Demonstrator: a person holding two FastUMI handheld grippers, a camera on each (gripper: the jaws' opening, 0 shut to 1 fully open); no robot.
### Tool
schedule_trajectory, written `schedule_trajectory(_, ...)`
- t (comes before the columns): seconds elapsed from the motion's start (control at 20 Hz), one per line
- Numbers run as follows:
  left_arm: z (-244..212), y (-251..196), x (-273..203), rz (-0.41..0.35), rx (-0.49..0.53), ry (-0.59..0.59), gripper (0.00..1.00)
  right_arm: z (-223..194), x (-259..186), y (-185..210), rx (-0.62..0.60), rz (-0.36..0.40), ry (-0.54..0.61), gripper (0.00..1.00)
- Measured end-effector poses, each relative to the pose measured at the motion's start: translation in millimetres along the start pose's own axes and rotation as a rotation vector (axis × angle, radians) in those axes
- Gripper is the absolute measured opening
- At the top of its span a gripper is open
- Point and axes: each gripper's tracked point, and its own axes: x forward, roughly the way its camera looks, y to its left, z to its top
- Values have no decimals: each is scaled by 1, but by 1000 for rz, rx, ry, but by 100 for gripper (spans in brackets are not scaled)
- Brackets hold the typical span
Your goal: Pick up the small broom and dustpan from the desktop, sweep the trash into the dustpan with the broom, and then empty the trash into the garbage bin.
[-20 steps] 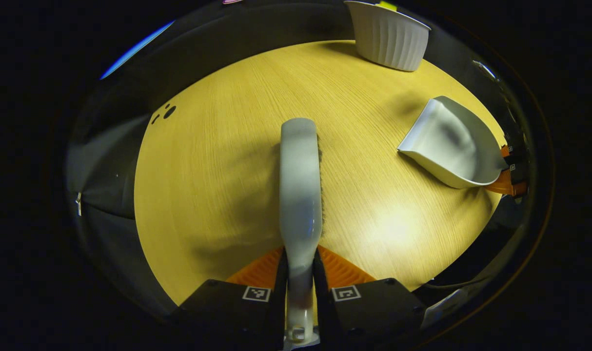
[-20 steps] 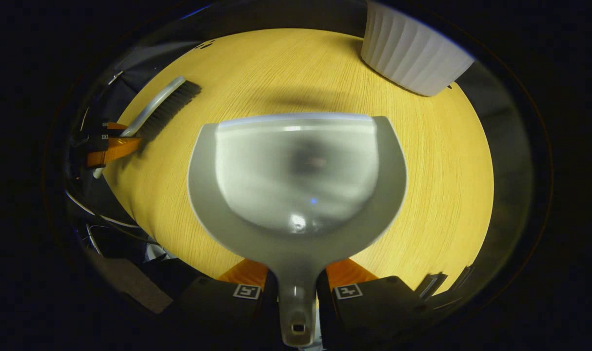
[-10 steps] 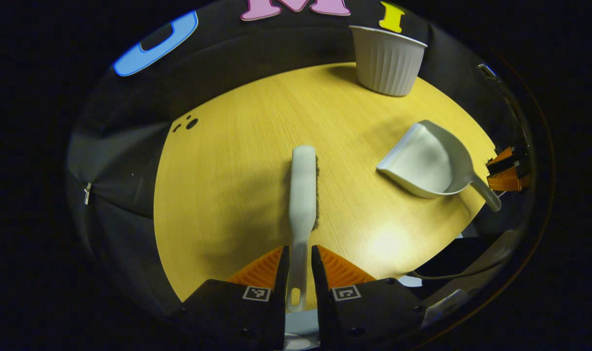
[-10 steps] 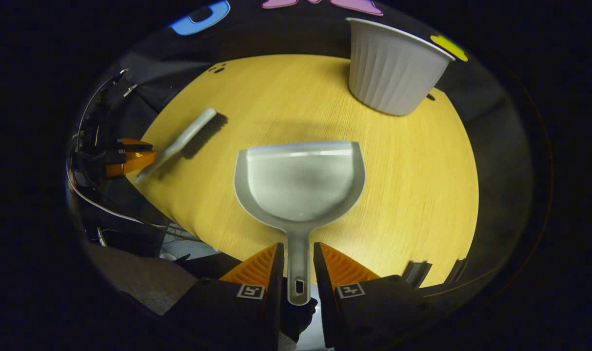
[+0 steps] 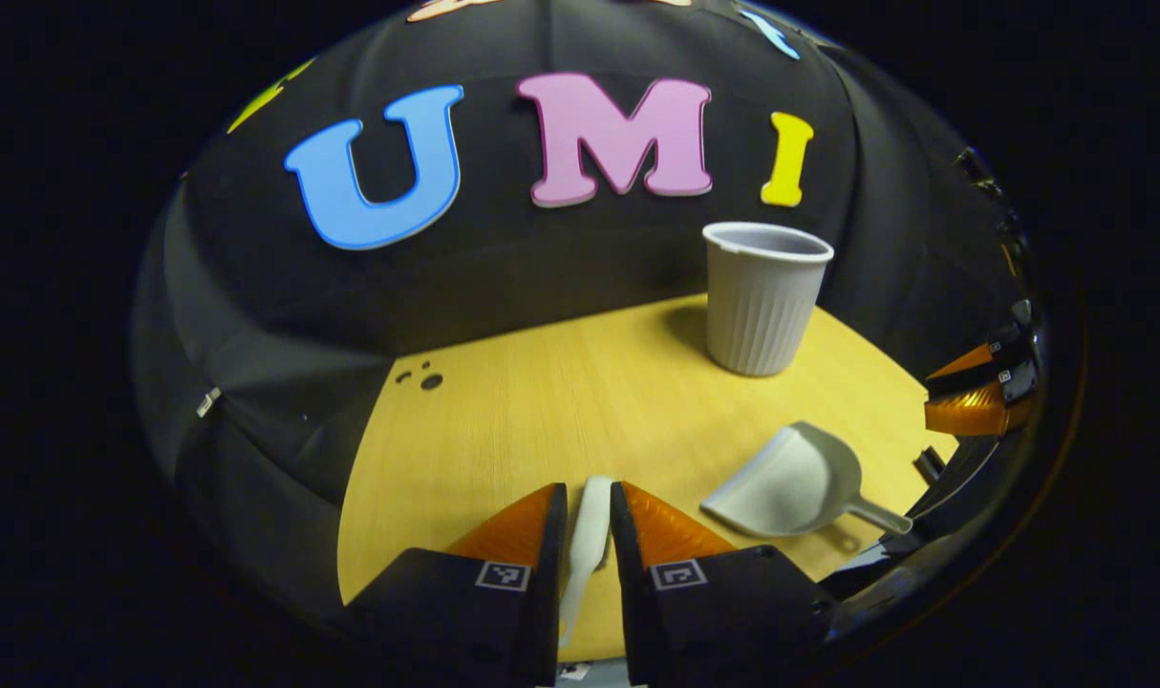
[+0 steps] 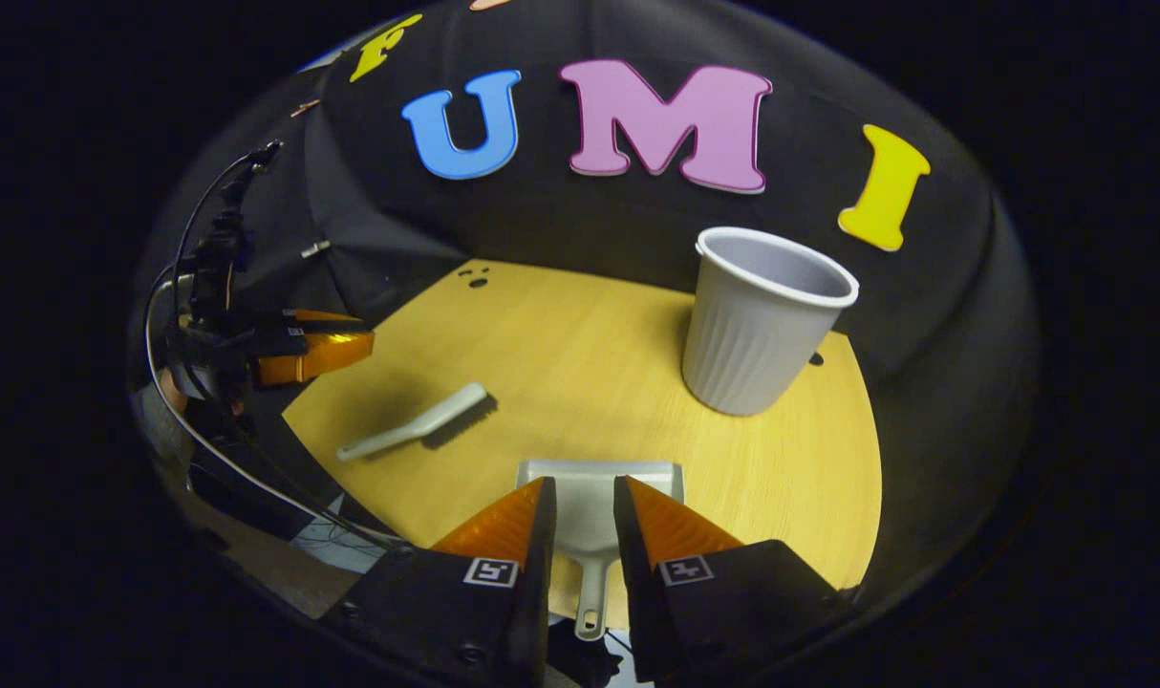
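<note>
Broom [image 5: 585,535] lies flat on the worktop [image 5: 542,411] below the left tool [image 5: 587,521], seen through the narrow gap of its parted fingers, which seem to hang clear of it. Dustpan [image 6: 594,516] likewise rests under the right tool [image 6: 581,511], whose fingers stand slightly spread with nothing pinched. Ahead and to the right of both tools stands the ribbed garbage bin [image 6: 757,330], upright on the worktop.

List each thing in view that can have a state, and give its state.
Broom: flat on the table, not gripped.
Dustpan: on the table, released, no trash visible in it.
Bin: upright, open-topped.
Left claw: open, above the broom.
Right claw: open, above the dustpan.
</note>
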Motion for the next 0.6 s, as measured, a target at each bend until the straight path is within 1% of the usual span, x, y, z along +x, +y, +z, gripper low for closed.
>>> schedule_trajectory(0.1,29,-15,-10,-21,-24,-84,31,30,-4,-1,7,4,-107,38)
schedule_trajectory(0.3,78,-25,-36,-32,-65,-242,31,79,-24,-15,-17,-63,-292,38)
schedule_trajectory(0.35,89,-29,-42,-41,-67,-284,31,84,-28,-16,-17,-74,-312,38)
schedule_trajectory(0.4,96,-34,-46,-60,-65,-300,31,85,-33,-17,-12,-79,-324,38)
schedule_trajectory(0.45,95,-35,-46,-65,-62,-296,31,85,-35,-17,-4,-76,-328,38)
schedule_trajectory(0.6,94,-30,-45,-45,-60,-286,31,88,-36,-16,15,-73,-329,38)
